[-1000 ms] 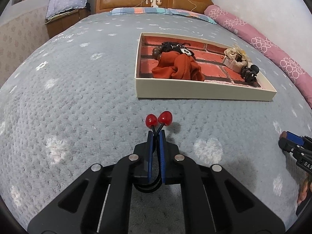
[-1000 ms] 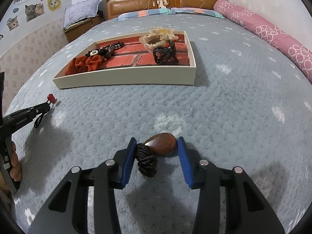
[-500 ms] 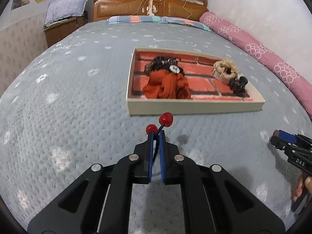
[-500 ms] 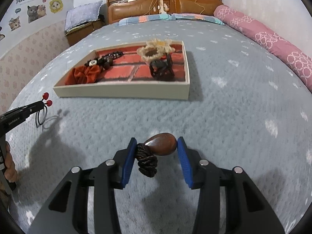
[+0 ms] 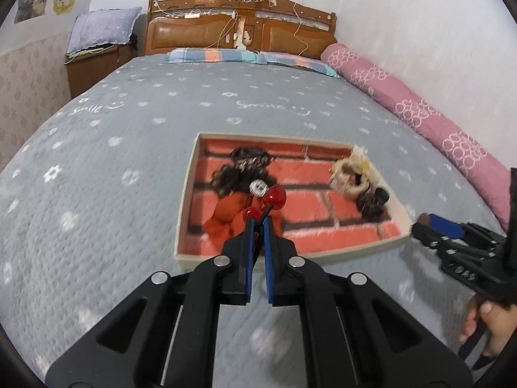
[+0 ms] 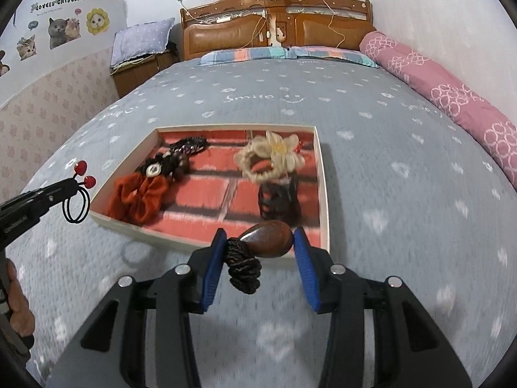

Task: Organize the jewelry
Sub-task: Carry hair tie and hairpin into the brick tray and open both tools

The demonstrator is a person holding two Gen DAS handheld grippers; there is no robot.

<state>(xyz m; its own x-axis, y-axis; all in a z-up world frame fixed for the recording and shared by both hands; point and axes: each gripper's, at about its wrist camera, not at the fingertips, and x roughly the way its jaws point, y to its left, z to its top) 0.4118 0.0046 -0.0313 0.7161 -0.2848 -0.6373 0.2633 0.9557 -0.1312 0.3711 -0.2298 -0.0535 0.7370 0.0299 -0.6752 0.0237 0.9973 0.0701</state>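
Hair ties are the things held. The left gripper (image 5: 257, 223) has its fingers closed on a black elastic hair tie with two red beads (image 6: 84, 174); its loops hang below the fingers, in the air just before the near left corner of the tray (image 6: 324, 194). The right gripper (image 6: 257, 247) clamps a brown oval bead tie (image 6: 266, 237) between its blue fingers (image 6: 213, 268), above the near edge of the tray. Ahead of the fingers lie an orange scrunchie (image 6: 139, 197), a cream flower tie (image 6: 274, 158) and a black claw clip (image 6: 278, 200). The tray rests on the grey bed (image 6: 387, 129).
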